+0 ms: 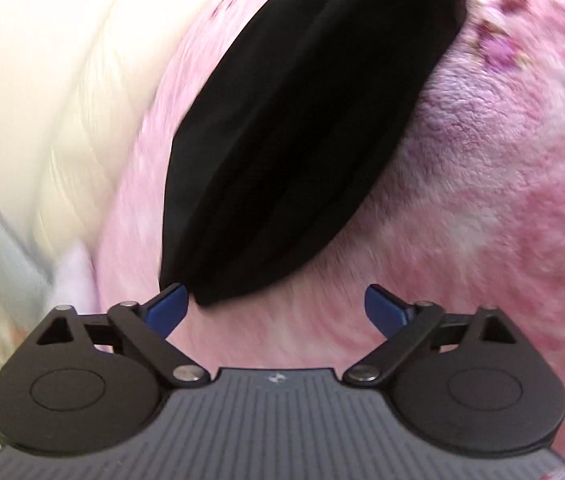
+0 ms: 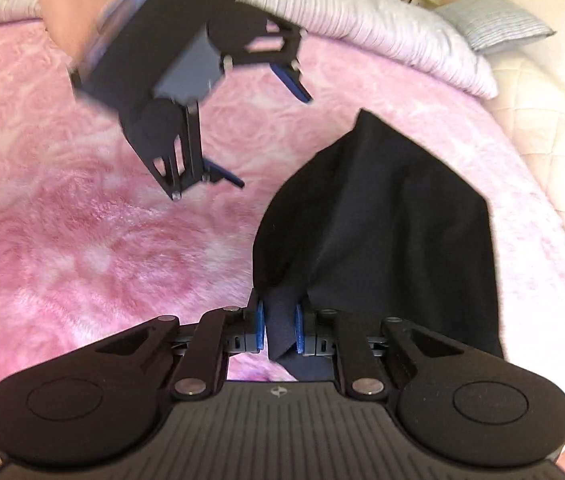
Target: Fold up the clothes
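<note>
Now the right gripper (image 2: 278,330) tilts steeply down, pinching a bunched corner of the black garment (image 2: 382,216), which spreads ahead of it on the pink blanket (image 2: 82,208). Up-left, the left gripper (image 2: 272,140) angles down, jaws wide apart, gripping nothing.

Bedroom: pink plush blanket (image 2: 82,240), pillow (image 2: 494,26).

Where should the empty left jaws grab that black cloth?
On the black cloth's free pointed corner at its far end, approached from the left over the pink blanket. The right gripper already pinches the near end, and the left gripper is open.
</note>
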Demonstrator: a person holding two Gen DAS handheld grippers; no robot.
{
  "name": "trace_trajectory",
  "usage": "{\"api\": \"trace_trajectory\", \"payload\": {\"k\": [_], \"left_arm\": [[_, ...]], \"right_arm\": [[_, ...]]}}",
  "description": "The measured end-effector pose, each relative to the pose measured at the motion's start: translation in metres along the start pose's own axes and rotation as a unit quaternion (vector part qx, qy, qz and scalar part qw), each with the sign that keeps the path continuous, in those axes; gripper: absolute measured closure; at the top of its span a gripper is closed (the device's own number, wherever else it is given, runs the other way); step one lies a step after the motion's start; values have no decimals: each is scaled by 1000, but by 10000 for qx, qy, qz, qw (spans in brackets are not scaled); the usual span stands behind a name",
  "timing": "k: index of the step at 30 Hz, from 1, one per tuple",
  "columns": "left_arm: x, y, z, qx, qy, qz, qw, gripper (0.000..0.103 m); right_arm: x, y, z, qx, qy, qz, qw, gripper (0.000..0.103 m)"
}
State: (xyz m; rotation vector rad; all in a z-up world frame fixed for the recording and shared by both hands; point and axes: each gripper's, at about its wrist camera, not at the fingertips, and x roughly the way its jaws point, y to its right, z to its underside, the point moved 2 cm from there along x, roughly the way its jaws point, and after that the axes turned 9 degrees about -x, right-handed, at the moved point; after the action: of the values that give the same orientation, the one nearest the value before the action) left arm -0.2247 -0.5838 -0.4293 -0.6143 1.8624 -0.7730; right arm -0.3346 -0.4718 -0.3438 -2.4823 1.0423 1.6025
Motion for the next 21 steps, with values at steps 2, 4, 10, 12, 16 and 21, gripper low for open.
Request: {"api": "trace_trajectory", "payload": {"k": [2, 4, 10, 12, 16, 21], "left_arm": [[7, 5, -4, 365, 201, -194, 9989, 3], [16, 8, -5, 690, 338, -169, 9969, 0], [35, 8, 11, 1240, 547, 63, 9908, 0], [38, 4, 16, 1333, 650, 75, 9889, 0], [48, -4, 21, 1284, 807, 226, 9882, 0], [52, -13, 27, 1304, 971, 350, 9861, 0]], "right_arm": [[-12, 1, 6, -135, -40, -50, 9999, 103], [-17, -3, 13, -190, -135, -124, 9997, 103], [-1, -16, 28, 308, -384, -225, 9985, 85], [7, -24, 27, 296, -373, -164, 9987, 71], [37, -41, 18, -132, -310, 225, 9992, 54], [76, -50, 1, -552, -123, 560, 9968, 61]]}}
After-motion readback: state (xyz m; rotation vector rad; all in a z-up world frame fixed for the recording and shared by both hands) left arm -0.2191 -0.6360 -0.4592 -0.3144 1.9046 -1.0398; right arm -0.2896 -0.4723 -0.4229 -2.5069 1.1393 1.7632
